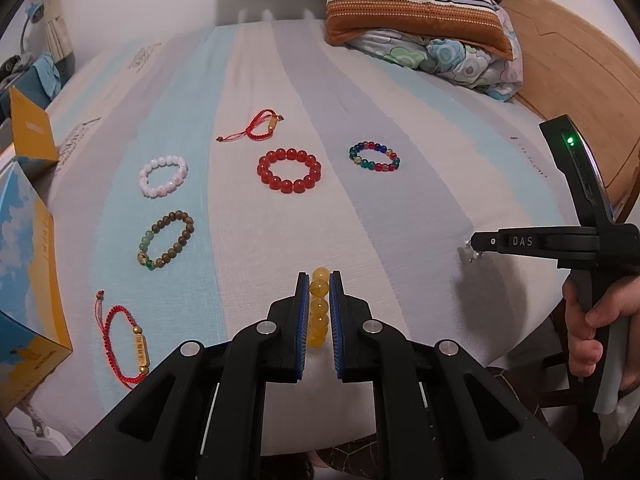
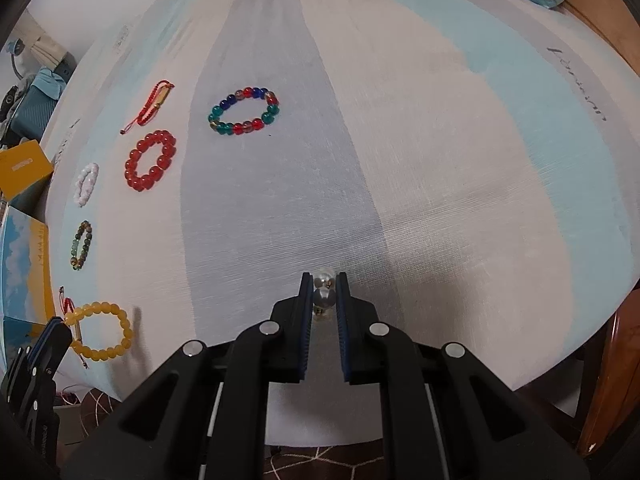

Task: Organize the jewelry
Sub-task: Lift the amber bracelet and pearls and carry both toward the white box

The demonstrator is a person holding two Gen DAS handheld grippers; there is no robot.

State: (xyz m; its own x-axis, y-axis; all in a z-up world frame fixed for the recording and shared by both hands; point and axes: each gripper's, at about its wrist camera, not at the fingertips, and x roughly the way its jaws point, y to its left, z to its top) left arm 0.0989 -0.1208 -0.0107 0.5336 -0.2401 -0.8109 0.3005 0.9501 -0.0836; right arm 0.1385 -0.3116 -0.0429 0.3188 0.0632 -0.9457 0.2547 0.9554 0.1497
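My left hand-held gripper (image 1: 319, 280) is clenched on a yellow bead bracelet (image 1: 319, 307), its beads lined up along the fingers. My right hand-held gripper (image 2: 324, 280) grips a clear bead bracelet (image 2: 324, 294) just above the striped bed (image 2: 400, 160). The red bead bracelet (image 1: 289, 171) lies ahead of the left gripper, the nearer one, among other laid-out bracelets.

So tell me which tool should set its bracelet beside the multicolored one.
Right. The right tool, shut on the clear bead bracelet, faces open sheet before the multicolored bracelet; the left tool holds the yellow bracelet farther left.
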